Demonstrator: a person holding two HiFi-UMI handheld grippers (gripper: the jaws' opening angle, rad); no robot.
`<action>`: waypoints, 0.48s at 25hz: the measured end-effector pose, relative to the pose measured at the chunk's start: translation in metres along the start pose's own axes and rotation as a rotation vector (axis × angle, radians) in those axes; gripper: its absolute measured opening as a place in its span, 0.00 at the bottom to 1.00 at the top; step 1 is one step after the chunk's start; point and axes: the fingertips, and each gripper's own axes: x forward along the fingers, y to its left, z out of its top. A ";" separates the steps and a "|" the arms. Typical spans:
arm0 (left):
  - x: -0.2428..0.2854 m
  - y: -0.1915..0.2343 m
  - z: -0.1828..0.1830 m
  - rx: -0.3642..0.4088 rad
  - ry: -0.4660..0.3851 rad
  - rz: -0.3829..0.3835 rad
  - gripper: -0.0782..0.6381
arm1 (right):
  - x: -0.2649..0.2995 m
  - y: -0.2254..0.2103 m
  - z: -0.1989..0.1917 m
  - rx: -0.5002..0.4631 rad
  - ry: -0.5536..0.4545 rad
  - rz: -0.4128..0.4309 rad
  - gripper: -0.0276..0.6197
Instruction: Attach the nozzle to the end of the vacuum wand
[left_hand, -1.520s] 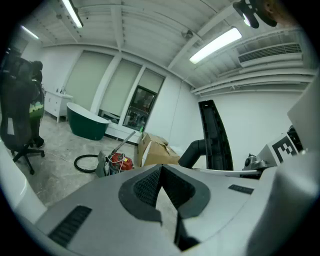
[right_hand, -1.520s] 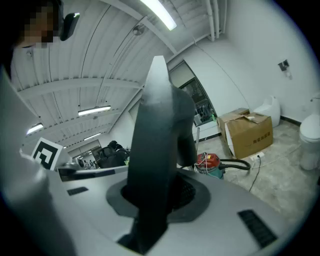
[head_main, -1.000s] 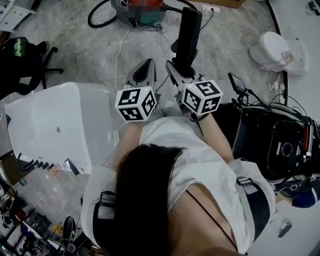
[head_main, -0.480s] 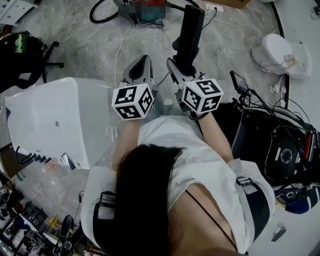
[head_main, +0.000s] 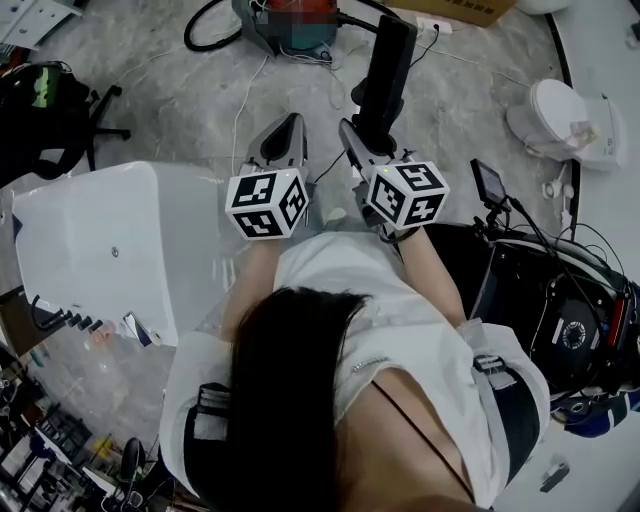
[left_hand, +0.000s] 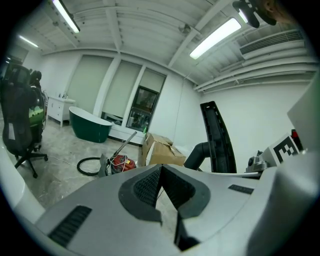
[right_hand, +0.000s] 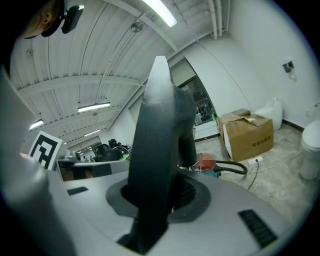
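Observation:
My right gripper (head_main: 366, 150) is shut on a black vacuum nozzle (head_main: 386, 72), which stands upright out of the jaws; the right gripper view shows the nozzle (right_hand: 156, 145) filling the middle, pinched between the pads. My left gripper (head_main: 285, 137) is beside it on the left, shut with nothing in it, and in its own view the left gripper (left_hand: 160, 183) has pads that meet. The nozzle (left_hand: 219, 140) rises to the right there. A red and teal vacuum cleaner (head_main: 291, 24) with a black hose (head_main: 205, 38) sits on the floor ahead. A thin wand (left_hand: 125, 143) leans up from the vacuum cleaner (left_hand: 120, 162).
A white tub (head_main: 100, 240) lies at the left, with a black office chair (head_main: 50, 110) beyond it. A white toilet (head_main: 565, 110) and black equipment (head_main: 560, 300) are at the right. A cardboard box (right_hand: 247, 132) stands near the far wall, and a green bathtub (left_hand: 90, 125) further off.
Both grippers, with the nozzle in the right one, have edged a little forward toward the vacuum cleaner. Neither grip has changed.

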 end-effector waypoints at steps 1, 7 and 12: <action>0.003 0.004 0.002 0.000 -0.001 0.000 0.11 | 0.004 -0.001 0.001 -0.001 0.001 -0.003 0.19; 0.027 0.026 0.013 -0.006 0.006 -0.011 0.11 | 0.035 -0.003 0.011 0.003 -0.004 0.007 0.19; 0.054 0.051 0.022 -0.007 0.033 -0.019 0.11 | 0.070 -0.008 0.025 0.015 -0.003 -0.010 0.19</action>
